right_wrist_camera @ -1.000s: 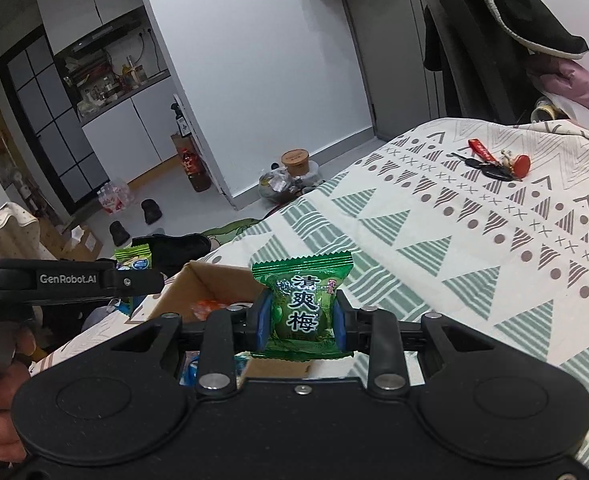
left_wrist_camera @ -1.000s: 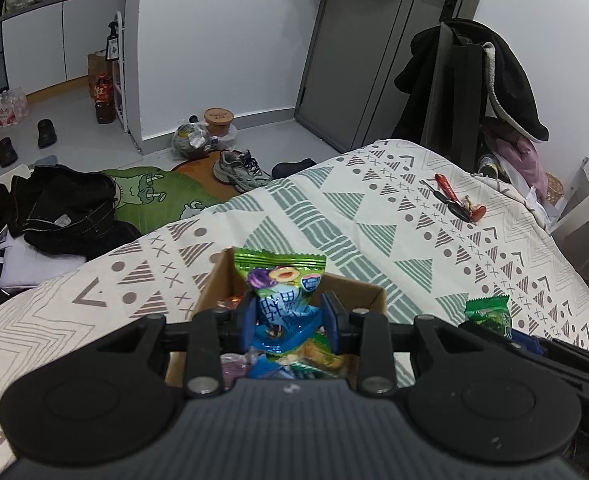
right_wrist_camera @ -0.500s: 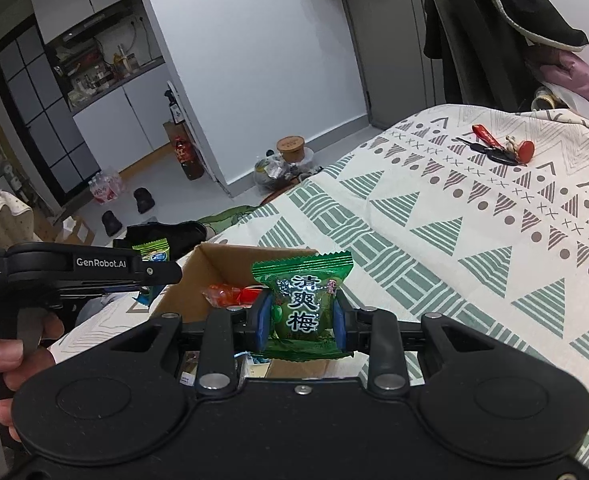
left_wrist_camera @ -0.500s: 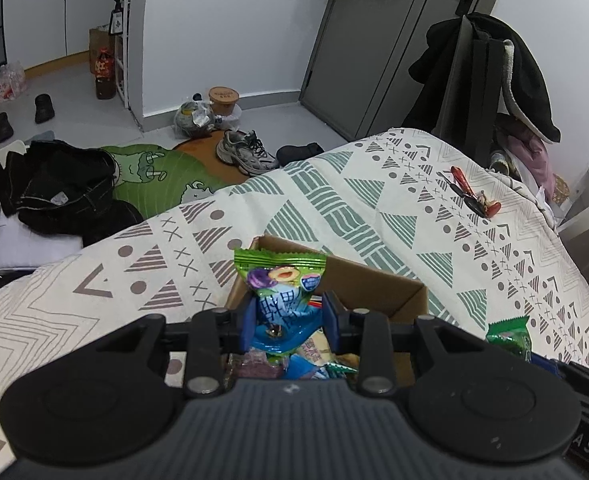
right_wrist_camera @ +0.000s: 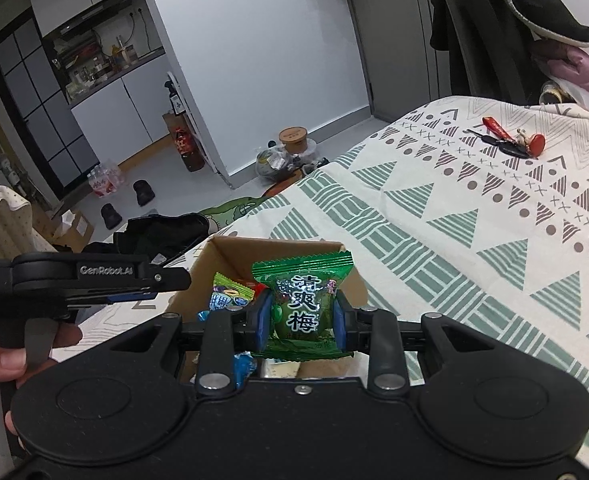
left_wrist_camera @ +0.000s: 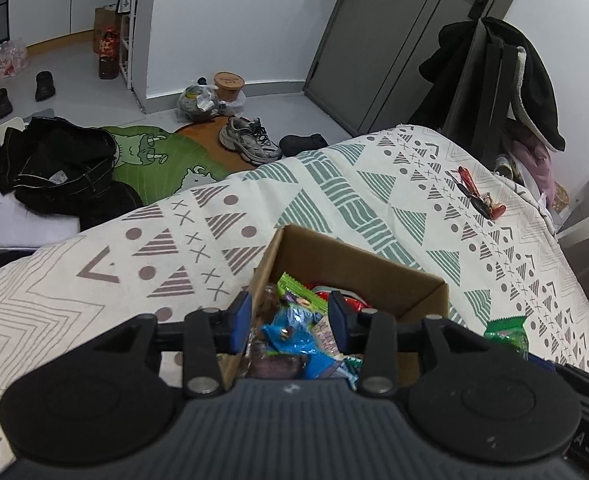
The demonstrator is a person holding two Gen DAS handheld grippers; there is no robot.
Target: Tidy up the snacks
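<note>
The bed, spread with a white cover printed in green and brown triangles, serves as the work surface. It fills the right and near part of both views; beyond its far left edge lie a grey floor, a green rug, dark clothes, shoes, a grey door and, further off, white kitchen cabinets. A cardboard box stands open on the bed near the person, so loose snacks can be dropped in from above. It already holds a heap of wrapped sweets.

The left hand-held gripper hangs over the box's near left corner. Its jaws have just been opening, and the blue and green packet lies loose below them among the others, released. The right hand-held gripper is clenched on a green plum-candy packet, carried upright just over the box, probably next to go in. A key bunch lies far off on the cover, well apart.
</note>
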